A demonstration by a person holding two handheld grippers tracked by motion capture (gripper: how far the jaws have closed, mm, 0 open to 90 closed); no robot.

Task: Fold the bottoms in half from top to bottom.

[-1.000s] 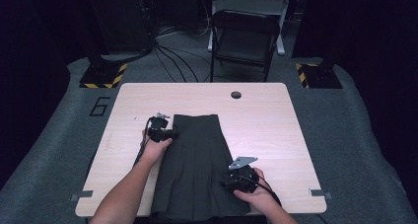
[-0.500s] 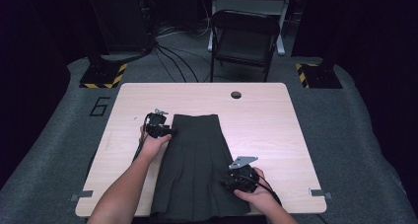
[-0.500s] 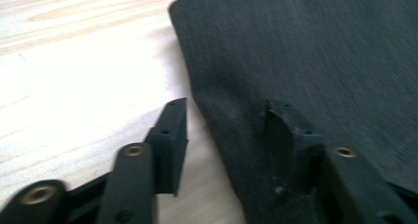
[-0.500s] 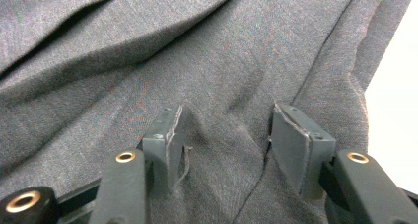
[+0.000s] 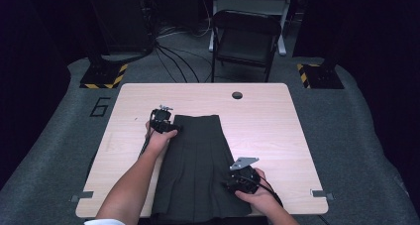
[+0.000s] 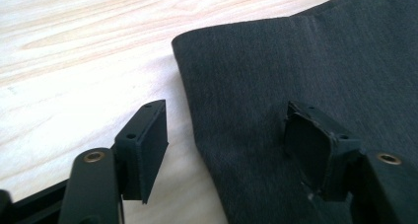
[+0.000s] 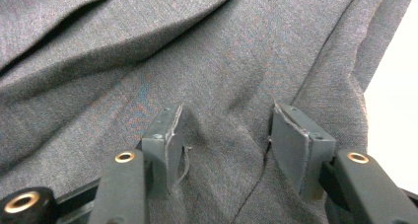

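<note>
Dark skirt (image 5: 198, 170) laid flat on desk (image 5: 277, 121), hem over the near edge. Left claw (image 6: 226, 140) just opened, waistband corner let go, cloth between wide jaws. Right claw (image 7: 224, 145) half open, pressed on fabric, nothing pinched. Smoothing or folding judged next; fresh grip needed.

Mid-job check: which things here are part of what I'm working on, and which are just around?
In the job:
- dark grey skirt, flat on the table
- left tool, jaws just opened, at the skirt's far left corner
- right tool, jaws apart, on the skirt's near right part

Just around:
- folding chair
- floor cables
</note>
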